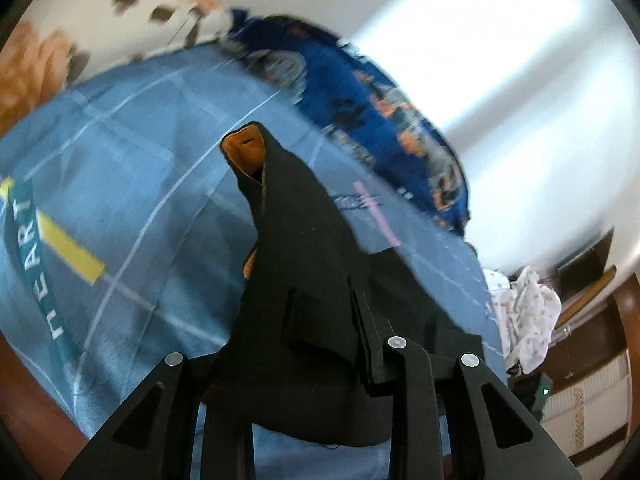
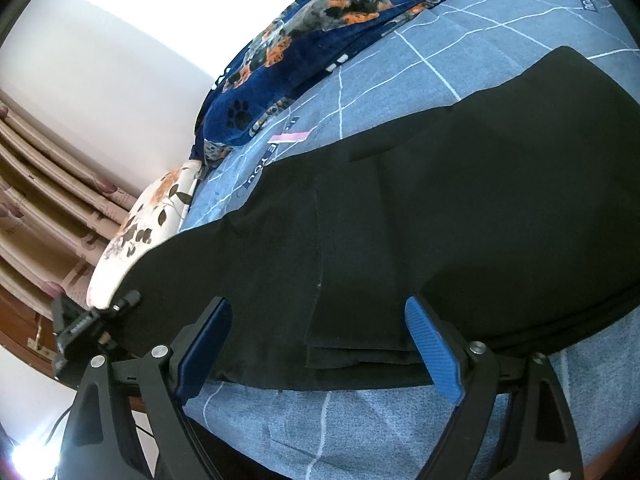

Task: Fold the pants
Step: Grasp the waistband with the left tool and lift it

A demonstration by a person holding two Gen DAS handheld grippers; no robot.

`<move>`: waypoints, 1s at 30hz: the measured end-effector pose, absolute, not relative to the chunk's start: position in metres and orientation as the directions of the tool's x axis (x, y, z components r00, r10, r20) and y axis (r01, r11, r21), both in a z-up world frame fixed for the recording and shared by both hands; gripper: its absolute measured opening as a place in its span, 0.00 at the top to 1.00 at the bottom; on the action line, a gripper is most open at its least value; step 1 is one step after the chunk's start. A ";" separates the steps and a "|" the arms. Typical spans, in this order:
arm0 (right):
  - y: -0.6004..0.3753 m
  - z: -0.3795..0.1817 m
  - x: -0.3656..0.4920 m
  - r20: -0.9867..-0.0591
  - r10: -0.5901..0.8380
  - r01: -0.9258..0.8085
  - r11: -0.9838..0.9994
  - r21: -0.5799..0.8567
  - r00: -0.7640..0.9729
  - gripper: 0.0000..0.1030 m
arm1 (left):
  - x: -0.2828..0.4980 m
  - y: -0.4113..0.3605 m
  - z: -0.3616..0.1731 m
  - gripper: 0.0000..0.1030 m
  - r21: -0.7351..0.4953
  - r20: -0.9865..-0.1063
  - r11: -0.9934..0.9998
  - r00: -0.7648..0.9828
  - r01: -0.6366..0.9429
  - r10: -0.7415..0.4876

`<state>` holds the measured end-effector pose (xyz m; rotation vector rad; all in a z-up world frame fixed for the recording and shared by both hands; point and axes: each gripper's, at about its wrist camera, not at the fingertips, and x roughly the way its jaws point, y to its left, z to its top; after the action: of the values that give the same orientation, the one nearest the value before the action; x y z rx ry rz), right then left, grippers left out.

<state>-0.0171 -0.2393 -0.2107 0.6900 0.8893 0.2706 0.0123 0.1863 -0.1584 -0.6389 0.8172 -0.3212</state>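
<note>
Black pants [image 2: 460, 208] lie spread across a blue grid-patterned bedsheet [image 2: 360, 420]. In the left wrist view the pants [image 1: 304, 288] are lifted, showing an orange lining at the far tip [image 1: 244, 148]. My left gripper [image 1: 360, 360] is shut on the pants fabric, which drapes over and hides its fingers. My right gripper [image 2: 320, 344] is open, its blue-padded fingers [image 2: 432, 348] standing either side of the near hem of the pants, just above the fabric. The left gripper's tip also shows at the left of the right wrist view [image 2: 120, 304], at the pants' far end.
A dark blue blanket [image 2: 320, 40] with orange and grey print lies bunched along the bed's far side. A floral pillow [image 2: 136, 232] sits at the bed's end. White clothes [image 1: 528, 312] are piled by wooden furniture beyond the bed. Curtains [image 2: 48, 184] hang at left.
</note>
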 end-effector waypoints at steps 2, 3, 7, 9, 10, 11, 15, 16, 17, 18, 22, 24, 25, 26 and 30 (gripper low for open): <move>-0.244 -0.211 -0.017 -0.607 0.503 0.068 0.733 0.677 0.615 0.17 | 0.011 0.177 -0.147 0.73 -0.617 -0.562 0.784 0.665 0.058 -0.492; -0.244 -0.210 -0.016 -0.602 0.508 0.073 0.724 0.686 0.616 0.17 | 0.010 0.172 -0.142 0.73 -0.604 -0.560 0.794 0.670 0.073 -0.487; -0.250 -0.211 -0.014 -0.582 0.533 0.090 0.685 0.723 0.615 0.17 | 0.009 0.159 -0.127 0.73 -0.569 -0.548 0.816 0.690 0.108 -0.473; -0.251 -0.212 -0.013 -0.577 0.542 0.095 0.674 0.733 0.611 0.17 | 0.008 0.154 -0.121 0.73 -0.559 -0.542 0.820 0.694 0.125 -0.475; -0.251 -0.212 -0.012 -0.576 0.545 0.097 0.670 0.736 0.609 0.17 | 0.008 0.151 -0.118 0.73 -0.551 -0.542 0.824 0.695 0.129 -0.472; -0.252 -0.212 -0.012 -0.575 0.548 0.100 0.665 0.740 0.608 0.16 | 0.007 0.148 -0.115 0.73 -0.543 -0.542 0.829 0.698 0.135 -0.469; -0.255 -0.213 -0.012 -0.569 0.557 0.113 0.647 0.754 0.605 0.16 | 0.007 0.139 -0.107 0.73 -0.514 -0.541 0.844 0.704 0.156 -0.460; -0.256 -0.213 -0.012 -0.566 0.560 0.116 0.642 0.758 0.605 0.16 | 0.006 0.136 -0.104 0.73 -0.502 -0.539 0.848 0.707 0.167 -0.458; -0.256 -0.213 -0.011 -0.565 0.562 0.120 0.637 0.762 0.604 0.16 | 0.004 0.133 -0.101 0.73 -0.492 -0.534 0.852 0.710 0.180 -0.459; -0.257 -0.214 -0.011 -0.564 0.565 0.123 0.633 0.765 0.602 0.16 | 0.003 0.129 -0.098 0.73 -0.483 -0.530 0.855 0.714 0.190 -0.458; -0.262 -0.214 -0.010 -0.560 0.569 0.139 0.617 0.775 0.602 0.16 | -0.002 0.117 -0.087 0.73 -0.450 -0.515 0.864 0.724 0.228 -0.459; -0.265 -0.214 -0.010 -0.557 0.570 0.148 0.606 0.781 0.604 0.16 | -0.003 0.111 -0.082 0.73 -0.436 -0.510 0.867 0.728 0.241 -0.459; -0.267 -0.214 -0.009 -0.557 0.571 0.153 0.602 0.783 0.603 0.16 | -0.003 0.108 -0.079 0.73 -0.430 -0.507 0.868 0.729 0.249 -0.461; -0.269 -0.214 -0.009 -0.555 0.572 0.159 0.596 0.787 0.604 0.16 | -0.003 0.105 -0.076 0.73 -0.427 -0.504 0.868 0.729 0.255 -0.463; -0.275 -0.212 -0.009 -0.552 0.571 0.171 0.585 0.793 0.608 0.16 | -0.001 0.095 -0.068 0.73 -0.422 -0.492 0.863 0.729 0.278 -0.476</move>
<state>-0.0093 -0.2754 -0.2119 0.9436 0.9154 0.2755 -0.0007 0.0947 -0.0683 -0.3329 0.6282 -0.4236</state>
